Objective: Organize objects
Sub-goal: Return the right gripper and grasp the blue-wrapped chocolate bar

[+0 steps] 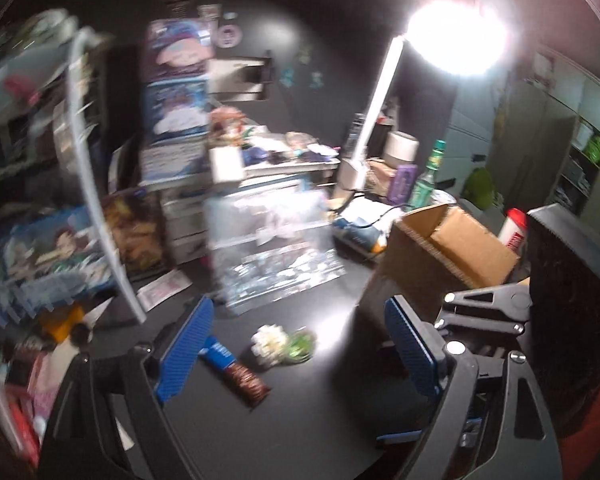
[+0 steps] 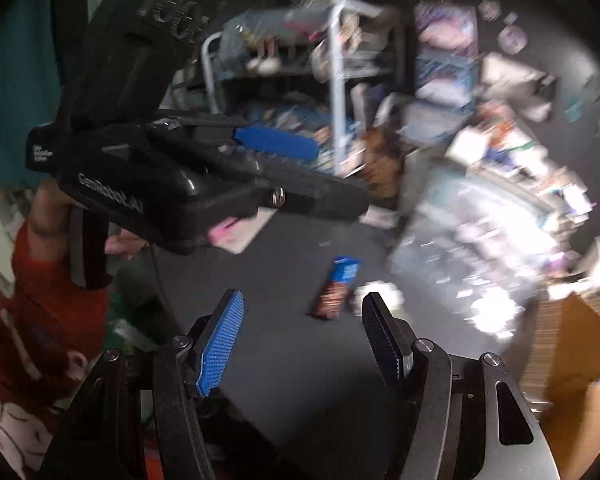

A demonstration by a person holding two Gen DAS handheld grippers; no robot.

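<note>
Just ahead of left claw (image 1: 296, 346), snack bar (image 1: 238, 372)

Right claw (image 2: 300, 340) open above dark table (image 2: 284, 380); snack bar (image 2: 336, 286) lies ahead; left claw (image 2: 274, 140) upper left.

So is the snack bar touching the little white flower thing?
Apart. In the left wrist view, bare black table shows between the snack bar and the white flower bunch. Neither open gripper holds anything.
</note>
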